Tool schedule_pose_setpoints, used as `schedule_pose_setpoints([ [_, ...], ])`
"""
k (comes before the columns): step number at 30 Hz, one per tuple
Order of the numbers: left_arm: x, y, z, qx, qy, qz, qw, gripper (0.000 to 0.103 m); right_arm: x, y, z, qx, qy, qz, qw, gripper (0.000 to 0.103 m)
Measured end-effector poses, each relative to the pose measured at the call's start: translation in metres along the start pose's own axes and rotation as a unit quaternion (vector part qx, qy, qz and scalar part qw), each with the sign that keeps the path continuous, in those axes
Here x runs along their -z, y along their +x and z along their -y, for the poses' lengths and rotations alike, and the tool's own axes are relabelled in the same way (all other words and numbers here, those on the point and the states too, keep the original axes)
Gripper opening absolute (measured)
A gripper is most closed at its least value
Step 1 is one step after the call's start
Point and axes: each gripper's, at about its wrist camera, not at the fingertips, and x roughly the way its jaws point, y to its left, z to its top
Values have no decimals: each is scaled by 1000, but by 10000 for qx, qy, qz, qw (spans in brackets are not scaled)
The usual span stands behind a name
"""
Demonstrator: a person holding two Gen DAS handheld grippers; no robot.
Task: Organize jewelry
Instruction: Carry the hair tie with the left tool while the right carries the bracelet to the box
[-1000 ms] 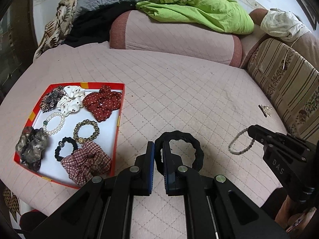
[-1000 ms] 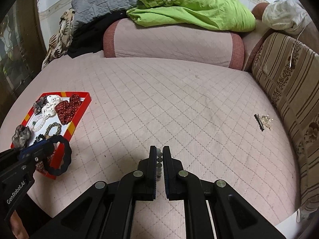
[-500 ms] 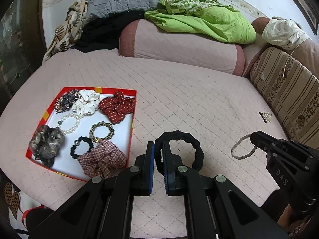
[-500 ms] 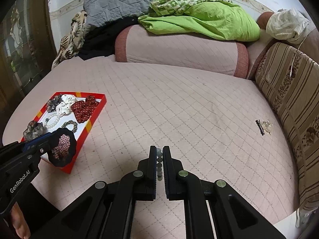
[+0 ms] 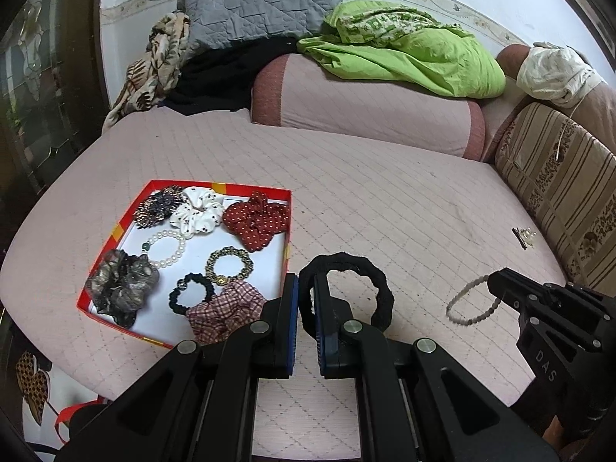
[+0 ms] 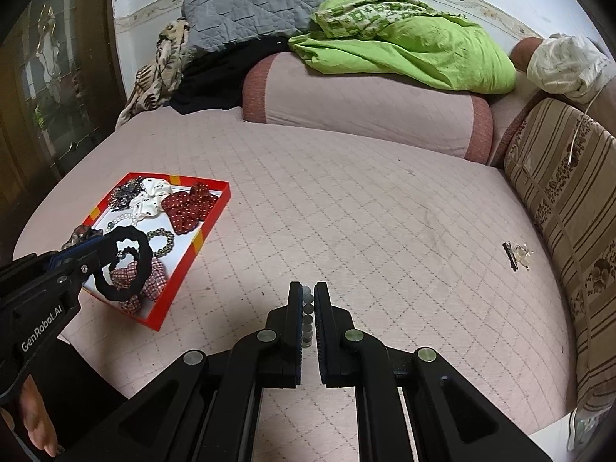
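My left gripper [image 5: 305,296] is shut on a black hair tie [image 5: 369,273], held above the bed just right of the red box [image 5: 287,231]. The box holds several scrunchies and bracelets. In the right wrist view the left gripper [image 6: 98,248] and its black hair tie [image 6: 142,258] hang over the box's near end [image 6: 200,238]. My right gripper [image 6: 307,304] is shut on a grey bead bracelet [image 6: 306,313]; the bracelet [image 5: 467,302] dangles from it in the left wrist view. A hair clip [image 6: 516,256] lies on the bed near the striped cushion.
A pink bolster [image 5: 365,107] with a green blanket [image 5: 408,57] lies at the back. A striped cushion [image 6: 569,208] borders the right side. Grey quilt and clothes [image 5: 231,30] are piled at the back left. The bed edge drops off at the front left.
Both grippers have risen and pulled back with their items. The box now appears farther away and more to the right in both views.
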Motion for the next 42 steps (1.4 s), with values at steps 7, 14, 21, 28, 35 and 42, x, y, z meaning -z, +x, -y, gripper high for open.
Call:
schedule_pose_setpoints([
  [7, -1, 0, -12, -144, -90, -21, 9999, 8, -2, -2, -12, -77, -121, 18, 9999, 7],
  [14, -2, 1, -26, -232, -206, -43, 9995, 8, -3, -1, -23, -186, -209, -22, 9996, 7],
  [21, -3, 6, -39, -358, -269, -67, 9990, 8, -6, 4, -37, -292, -337, -71, 9990, 7],
  [28, -4, 13, -55, -474, -367, -112, 9981, 8, -12, 8, -52, -415, -430, -99, 9982, 7],
  [35, -4, 19, -73, -574, -478, -108, 9971, 8, -20, 15, -73, -511, -647, -133, 9965, 7],
  [42, -5, 28, -92, -634, -633, -154, 9959, 8, -31, 25, -93, -641, -799, -182, 9946, 7],
])
